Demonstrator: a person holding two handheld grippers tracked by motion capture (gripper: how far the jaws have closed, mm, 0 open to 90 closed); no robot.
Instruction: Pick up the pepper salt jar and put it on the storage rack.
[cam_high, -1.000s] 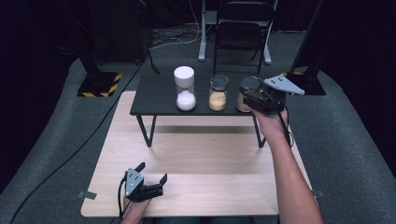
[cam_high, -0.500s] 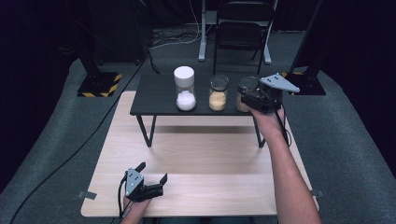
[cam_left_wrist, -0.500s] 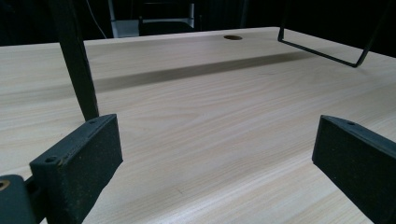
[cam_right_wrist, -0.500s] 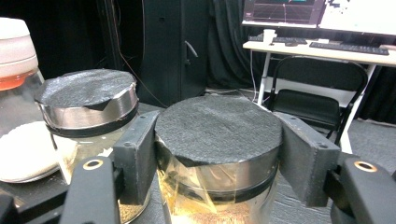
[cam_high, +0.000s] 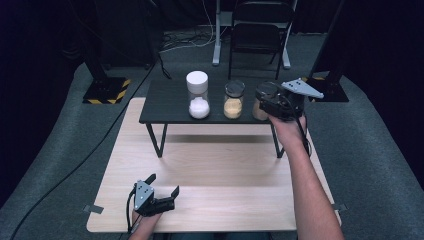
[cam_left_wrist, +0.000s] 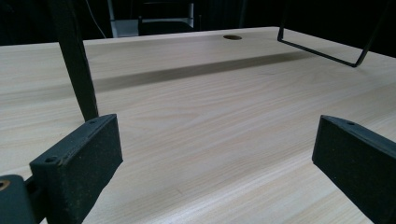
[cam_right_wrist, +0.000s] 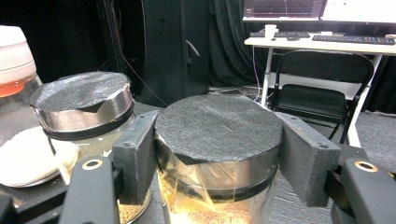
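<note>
Two claws in play. The right claw (cam_right_wrist: 219, 154) pinches the lid (cam_right_wrist: 218, 128) of the rightmost jar (cam_high: 261, 102); in the right gripper view both black pads press flat on the lid's metal band, one on each side, with the dark padded top between them. In the high view this claw (cam_high: 267, 102) sits over the jar at the right end of the small black counter (cam_high: 165, 102), close to its front edge.

The jar is clear glass with a shallow fill of tan grains at the bottom. It stands upright. Judged to be of moderate weight, rigid, breakable if knocked or dropped. The glass wall looks smooth and probably slippery; the lid band gives the pads a flat, firm seat, so the present hold at the lid looks the sensible one. If the lid only sits loose, a lift may bring it away and leave the jar; cannot tell how it fastens.

Just beside it, toward the middle of the counter, stands a second jar (cam_high: 233, 100) with the same dark lid and tan contents. Beyond that, a taller jar (cam_high: 197, 95) with a white lid and white powder. All three stand in a row along the front edge, apart from one another.

The left claw (cam_high: 162, 192) rests spread and empty near the front left corner of the lower wooden counter (cam_high: 225, 165), well apart from the jars.
</note>
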